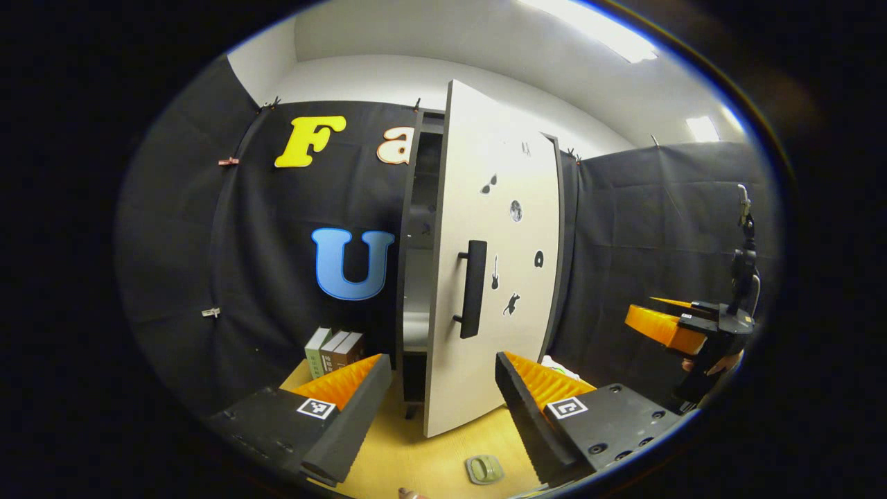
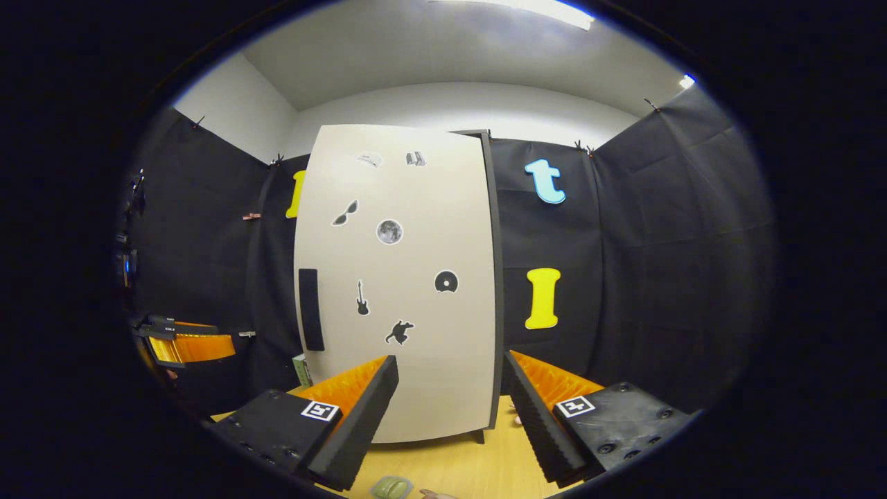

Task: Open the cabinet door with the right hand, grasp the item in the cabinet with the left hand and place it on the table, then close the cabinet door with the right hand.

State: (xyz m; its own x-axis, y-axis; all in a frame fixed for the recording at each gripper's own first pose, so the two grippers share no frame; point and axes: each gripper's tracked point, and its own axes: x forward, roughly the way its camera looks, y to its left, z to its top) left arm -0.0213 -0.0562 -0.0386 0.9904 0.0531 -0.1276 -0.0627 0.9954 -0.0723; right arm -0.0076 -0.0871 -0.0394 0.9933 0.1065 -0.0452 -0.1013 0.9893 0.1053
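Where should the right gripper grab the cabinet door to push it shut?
Take the black bar handle on the cabinet door, probably from the front. It stands upright and off the panel, so the right gripper can close its fingers across it sideways.

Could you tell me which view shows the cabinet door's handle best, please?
The left gripper view: the handle shows in relief there, with both mounts, on the half-open door. The right gripper view shows it face-on, as a flat dark bar near the door's left edge.
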